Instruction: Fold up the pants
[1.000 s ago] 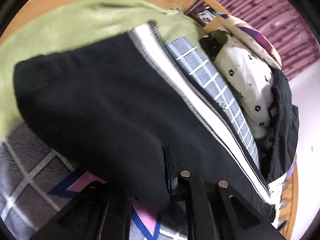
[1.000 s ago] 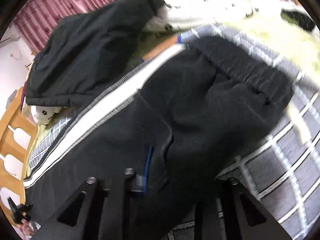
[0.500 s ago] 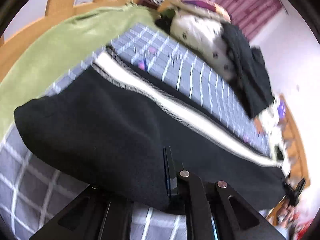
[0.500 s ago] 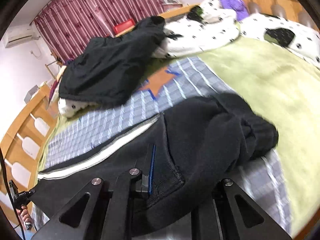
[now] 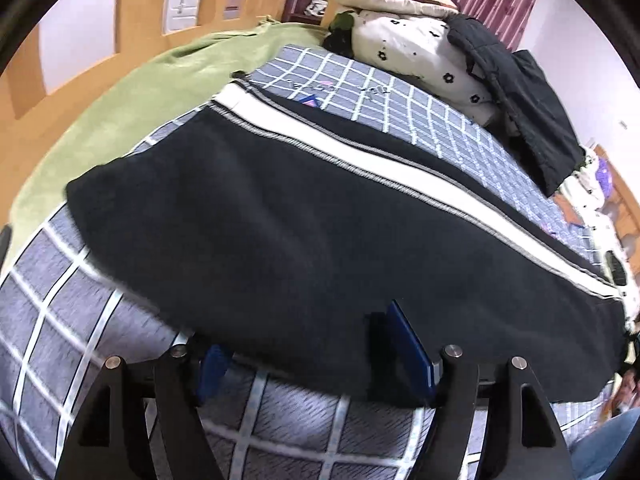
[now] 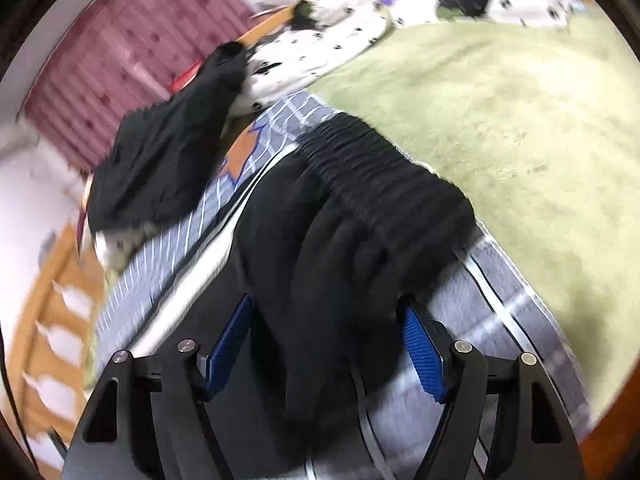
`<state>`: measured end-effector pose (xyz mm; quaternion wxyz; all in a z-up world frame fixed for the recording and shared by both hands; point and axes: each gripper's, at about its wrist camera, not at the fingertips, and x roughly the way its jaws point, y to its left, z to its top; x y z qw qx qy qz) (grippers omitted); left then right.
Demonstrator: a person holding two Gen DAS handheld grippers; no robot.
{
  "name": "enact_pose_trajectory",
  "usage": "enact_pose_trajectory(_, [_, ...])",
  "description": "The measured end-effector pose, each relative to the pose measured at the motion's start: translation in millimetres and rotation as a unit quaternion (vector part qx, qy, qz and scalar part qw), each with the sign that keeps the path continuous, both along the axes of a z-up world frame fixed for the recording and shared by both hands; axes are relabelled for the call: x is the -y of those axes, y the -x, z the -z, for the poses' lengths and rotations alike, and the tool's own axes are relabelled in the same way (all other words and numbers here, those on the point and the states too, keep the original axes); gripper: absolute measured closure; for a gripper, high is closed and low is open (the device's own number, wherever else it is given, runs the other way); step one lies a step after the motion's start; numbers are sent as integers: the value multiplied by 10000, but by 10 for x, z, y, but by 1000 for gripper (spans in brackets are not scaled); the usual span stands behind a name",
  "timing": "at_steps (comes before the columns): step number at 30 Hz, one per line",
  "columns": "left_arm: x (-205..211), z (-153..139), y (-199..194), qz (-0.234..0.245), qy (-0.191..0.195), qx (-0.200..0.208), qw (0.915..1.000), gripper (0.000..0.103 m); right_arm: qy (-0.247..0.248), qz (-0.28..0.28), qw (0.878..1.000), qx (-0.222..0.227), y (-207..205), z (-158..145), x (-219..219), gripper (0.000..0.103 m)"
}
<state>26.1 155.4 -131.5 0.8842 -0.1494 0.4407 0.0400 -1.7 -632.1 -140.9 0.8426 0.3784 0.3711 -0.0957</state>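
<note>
Pants point(image 5: 320, 216), black with one white side stripe point(image 5: 400, 176), are lying lengthwise on the grid-patterned bedsheet point(image 5: 60, 320), folded leg over leg so that a further fold can shorten them. Nearest the pants' front edge, the left hand-held gripper point(image 5: 312, 356) is hovering with its jaws spread and the hem lying between them, not pinched. At the waistband point(image 6: 384, 184), the right hand-held gripper point(image 6: 324, 340) is likewise standing spread, bunched cloth sitting loose between its two blue pads point(image 6: 424, 352). Beyond the pants, one green blanket point(image 5: 132, 92), one black jacket point(image 5: 520, 92) and spotted bedding point(image 5: 416, 48) are lying; the blur forbids counting the bedding.
</note>
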Motion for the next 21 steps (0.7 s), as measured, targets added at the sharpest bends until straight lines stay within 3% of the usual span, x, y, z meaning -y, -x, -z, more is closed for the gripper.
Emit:
enact_pose_trajectory(1, [-15, 8, 37, -82, 22, 19, 10000, 32, -145, 109, 9998, -47, -80, 49, 44, 23])
enact_pose_trajectory(3, [-47, 2, 83, -219, 76, 64, 9997, 32, -323, 391, 9985, -200, -272, 140, 137, 24])
enact_pose_trajectory(4, [-63, -13, 105, -292, 84, 65, 9995, 32, -280, 493, 9980, -279, -340, 116, 166, 35])
enact_pose_trajectory(5, [-84, -28, 131, -325, 91, 69, 9994, 32, -113, 518, 9978, -406, -426, 49, 181, 55])
enact_pose_trajectory(8, [-134, -103, 212, -440, -8, 162, 9989, 32, 702, 124, 9974, 133, -543, -453, 204, 63])
enact_pose_trajectory(10, [-162, -155, 278, -452, -55, 239, 9987, 32, 859, 111, 9952, 460, -498, -663, 272, 63])
enact_pose_trajectory(12, [-186, -212, 348, -368, 3, 350, 9987, 32, 1190, 218, 9914, 499, -491, -683, 334, 63])
enact_pose_trajectory(14, [-191, -278, 415, -203, 42, 487, 9986, 32, 1400, 216, 9899, 72, -561, -495, 391, 52])
enact_pose_trajectory(15, [-179, -317, 432, -73, 34, 526, 9986, 32, 1496, 32, 9880, -379, -645, -344, 400, 48])
enact_pose_trajectory(17, [-165, -374, 440, 116, 60, 554, 9984, 32, 1621, -313, 9801, -1098, -705, -121, 367, 48])
enact_pose_trajectory(21, [-121, -518, 288, 275, 59, 688, 9972, 32, 2142, -305, 9723, -882, -306, -278, 252, 44])
